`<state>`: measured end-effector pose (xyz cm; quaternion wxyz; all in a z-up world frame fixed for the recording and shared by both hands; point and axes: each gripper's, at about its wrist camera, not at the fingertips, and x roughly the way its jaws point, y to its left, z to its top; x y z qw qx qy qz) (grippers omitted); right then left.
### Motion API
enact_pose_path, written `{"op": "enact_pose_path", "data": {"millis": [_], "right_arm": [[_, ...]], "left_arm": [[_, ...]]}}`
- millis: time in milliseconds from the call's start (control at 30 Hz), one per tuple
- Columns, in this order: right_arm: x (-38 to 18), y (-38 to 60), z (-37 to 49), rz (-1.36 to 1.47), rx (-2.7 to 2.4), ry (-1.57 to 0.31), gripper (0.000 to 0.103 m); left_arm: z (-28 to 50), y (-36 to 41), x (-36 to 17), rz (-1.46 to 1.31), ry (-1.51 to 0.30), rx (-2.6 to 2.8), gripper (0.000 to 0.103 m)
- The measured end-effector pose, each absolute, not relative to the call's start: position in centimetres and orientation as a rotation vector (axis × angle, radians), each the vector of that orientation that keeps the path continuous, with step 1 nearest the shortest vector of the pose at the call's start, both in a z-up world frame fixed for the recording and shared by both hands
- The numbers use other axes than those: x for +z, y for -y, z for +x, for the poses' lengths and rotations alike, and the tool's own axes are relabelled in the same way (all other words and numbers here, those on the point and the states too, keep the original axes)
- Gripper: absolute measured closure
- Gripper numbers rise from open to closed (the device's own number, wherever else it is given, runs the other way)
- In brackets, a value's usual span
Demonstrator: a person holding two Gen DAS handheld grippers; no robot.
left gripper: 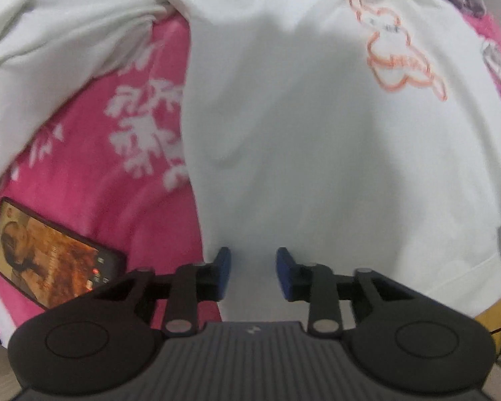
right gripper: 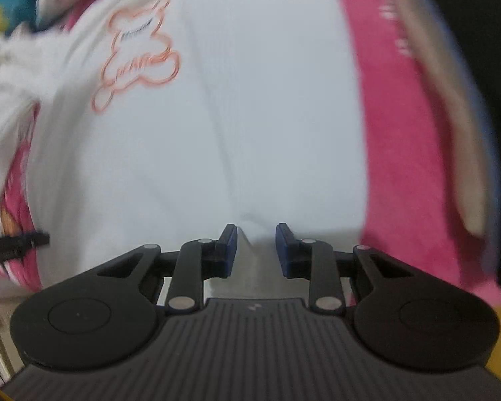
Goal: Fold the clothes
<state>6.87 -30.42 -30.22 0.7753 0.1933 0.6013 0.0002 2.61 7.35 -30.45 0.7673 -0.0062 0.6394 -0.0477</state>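
1. White garment [left gripper: 317, 140] lies spread on a pink floral blanket [left gripper: 83, 167] — an orange outline print [left gripper: 400, 53] sits on its far part.
2. Left gripper [left gripper: 253, 272]: jaws apart, nothing between the blue pads, poised at the garment's near edge.
3. Right gripper [right gripper: 256, 250]: jaws apart — a small raised pucker of white cloth stands between the pads; contact cannot be told.
4. Phone [left gripper: 50, 260], screen lit, lies on the blanket beside the garment.
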Motion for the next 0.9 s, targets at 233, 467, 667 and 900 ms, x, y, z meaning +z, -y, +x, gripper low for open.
{"op": "enact_pose_path", "data": {"millis": [233,467,667,900], "right_arm": [[-28.6,35.9,8.5,0.577,-0.188,-1.100,0.068],[-33.1,37.3,10.3,0.611,-0.213,-1.135,0.058],[-33.9,36.5,10.1,0.604,-0.158,-1.108,0.102],[-31.1,28.5,10.4,0.054,0.053,-1.024,0.099]], "left_arm": [[6.2,-5.1,-28.2,-0.036,-1.304,-0.163,0.063],[12.6,4.0,-26.8,-0.139,-1.207,-0.309,0.062],[18.1,14.3,-28.4,-0.182,-1.212,-0.560,0.061],[21.4,22.9,-31.1,-0.156,-1.279,-0.776,0.058]]}}
